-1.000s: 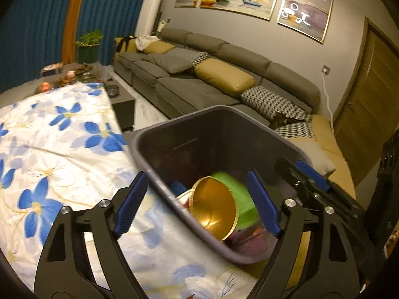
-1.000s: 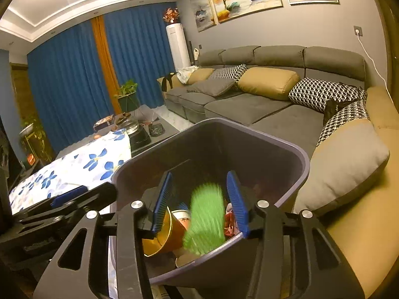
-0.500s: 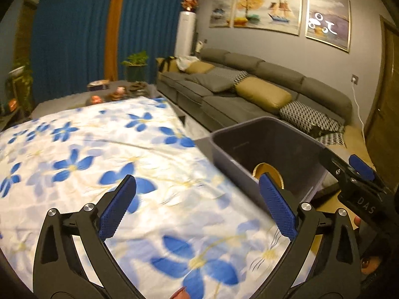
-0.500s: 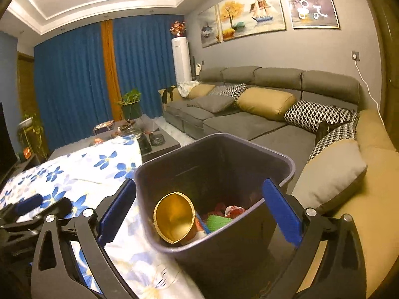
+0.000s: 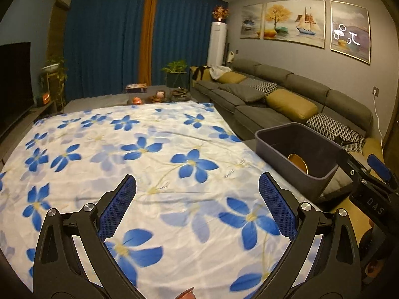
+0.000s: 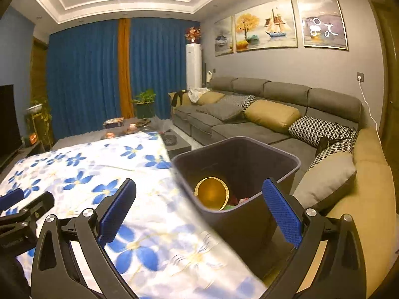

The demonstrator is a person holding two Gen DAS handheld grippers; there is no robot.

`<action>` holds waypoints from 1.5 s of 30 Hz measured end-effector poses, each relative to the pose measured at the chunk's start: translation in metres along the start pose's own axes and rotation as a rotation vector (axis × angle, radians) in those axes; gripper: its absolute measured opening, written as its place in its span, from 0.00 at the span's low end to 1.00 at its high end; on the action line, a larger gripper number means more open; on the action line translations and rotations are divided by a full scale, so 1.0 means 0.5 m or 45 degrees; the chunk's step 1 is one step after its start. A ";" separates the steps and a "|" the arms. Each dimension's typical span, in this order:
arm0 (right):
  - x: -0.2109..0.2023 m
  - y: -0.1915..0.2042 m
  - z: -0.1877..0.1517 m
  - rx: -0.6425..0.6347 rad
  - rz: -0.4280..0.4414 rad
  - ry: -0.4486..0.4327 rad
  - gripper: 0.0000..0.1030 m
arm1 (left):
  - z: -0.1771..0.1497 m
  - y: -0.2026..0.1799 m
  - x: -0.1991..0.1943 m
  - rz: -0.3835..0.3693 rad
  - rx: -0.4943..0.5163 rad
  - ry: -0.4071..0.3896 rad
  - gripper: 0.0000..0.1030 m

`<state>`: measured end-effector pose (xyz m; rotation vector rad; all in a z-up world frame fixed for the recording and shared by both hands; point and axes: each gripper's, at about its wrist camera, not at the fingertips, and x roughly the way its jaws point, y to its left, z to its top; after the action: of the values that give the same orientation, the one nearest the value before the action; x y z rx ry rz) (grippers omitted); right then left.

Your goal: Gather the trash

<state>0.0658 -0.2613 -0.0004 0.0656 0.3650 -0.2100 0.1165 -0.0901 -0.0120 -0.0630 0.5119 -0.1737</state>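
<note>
A dark grey bin (image 6: 232, 226) stands against the right edge of the flower-cloth table (image 6: 82, 174). Inside it lie a gold cup (image 6: 212, 194) and bits of green and red trash (image 6: 235, 201). My right gripper (image 6: 199, 184) hangs wide open just before the bin's near rim, with nothing held. My left gripper (image 5: 197, 182) is also wide open and empty, over the blue-flowered cloth (image 5: 149, 149). From there the bin (image 5: 276, 147) is off to the right, with the gold cup (image 5: 298, 162) showing in it. The right gripper's fingers (image 5: 379, 168) reach in at the far right.
A long grey sofa (image 6: 274, 99) with mustard and patterned cushions runs behind and right of the bin. A low table (image 5: 159, 94) with ornaments and a potted plant (image 5: 175, 68) stand beyond the cloth. A dark screen (image 5: 15, 84) is on the left. Something small and reddish (image 5: 185, 294) pokes in below.
Both grippers have drawn back from the bin and opened wide. The green piece between the right fingers now lies in the bin. The left gripper swung left over the cloth.
</note>
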 end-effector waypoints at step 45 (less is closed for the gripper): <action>-0.151 0.088 -0.035 -0.043 0.057 -0.077 0.95 | -0.050 0.079 -0.129 0.025 -0.021 -0.052 0.94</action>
<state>0.0002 -0.2018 0.0115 0.0341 0.3064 -0.1613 0.0545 -0.0401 -0.0068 -0.0776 0.4735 -0.1485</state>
